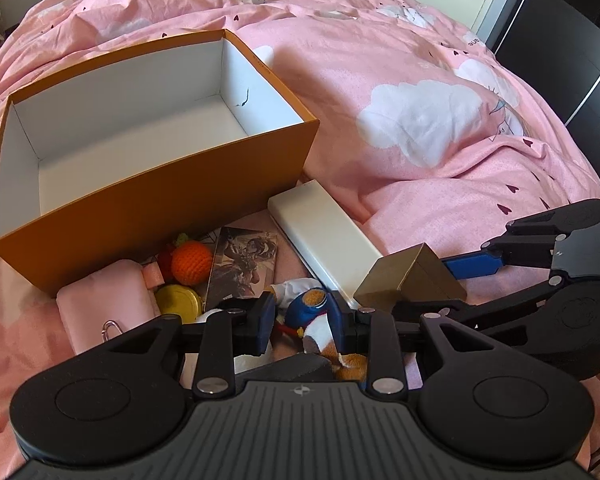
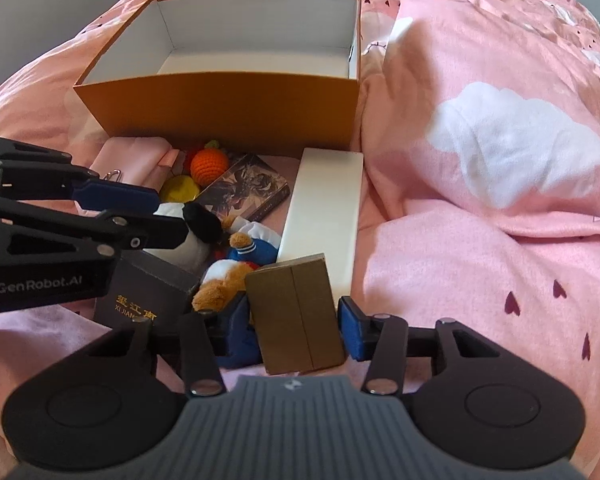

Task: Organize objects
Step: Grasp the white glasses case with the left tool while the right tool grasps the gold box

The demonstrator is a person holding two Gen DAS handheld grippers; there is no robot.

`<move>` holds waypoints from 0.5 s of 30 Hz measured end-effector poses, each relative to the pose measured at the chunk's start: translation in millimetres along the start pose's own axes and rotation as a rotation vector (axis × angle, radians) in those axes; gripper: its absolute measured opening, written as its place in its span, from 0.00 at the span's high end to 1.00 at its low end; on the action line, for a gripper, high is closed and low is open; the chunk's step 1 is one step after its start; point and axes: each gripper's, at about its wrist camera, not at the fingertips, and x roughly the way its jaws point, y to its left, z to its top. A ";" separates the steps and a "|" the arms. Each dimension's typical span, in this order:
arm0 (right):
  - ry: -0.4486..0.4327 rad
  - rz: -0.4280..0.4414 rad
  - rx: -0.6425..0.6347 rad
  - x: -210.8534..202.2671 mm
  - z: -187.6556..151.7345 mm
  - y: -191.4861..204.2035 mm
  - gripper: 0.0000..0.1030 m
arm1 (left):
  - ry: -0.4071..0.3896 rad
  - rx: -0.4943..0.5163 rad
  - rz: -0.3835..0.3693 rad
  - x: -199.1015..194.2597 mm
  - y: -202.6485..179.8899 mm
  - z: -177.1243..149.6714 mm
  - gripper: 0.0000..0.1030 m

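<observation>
An open orange box (image 1: 152,200) (image 2: 228,112) with a white inside stands on the pink bed. In front of it lies a pile: a crochet orange (image 1: 191,262) (image 2: 209,166), a yellow tin (image 1: 179,300), a picture card box (image 1: 244,264) (image 2: 248,188), a long white box (image 1: 324,236) (image 2: 324,208), a pink pouch (image 1: 104,312), a black box (image 2: 148,284) and a plush toy (image 1: 316,320) (image 2: 236,260). My right gripper (image 2: 294,326) (image 1: 428,280) is shut on a small gold box (image 2: 296,316) (image 1: 412,276). My left gripper (image 1: 306,320) (image 2: 172,216) is open, with its fingers either side of the plush toy.
The pink duvet (image 1: 420,120) with white clouds rises in folds to the right of the pile. A dark cabinet (image 1: 560,40) stands beyond the bed's right edge. A paper clip (image 1: 110,326) lies on the pouch.
</observation>
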 end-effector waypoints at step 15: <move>-0.139 -0.061 0.163 -5.9 37.5 -76.4 0.53 | 0.135 -0.191 -0.074 83.7 9.1 41.8 0.40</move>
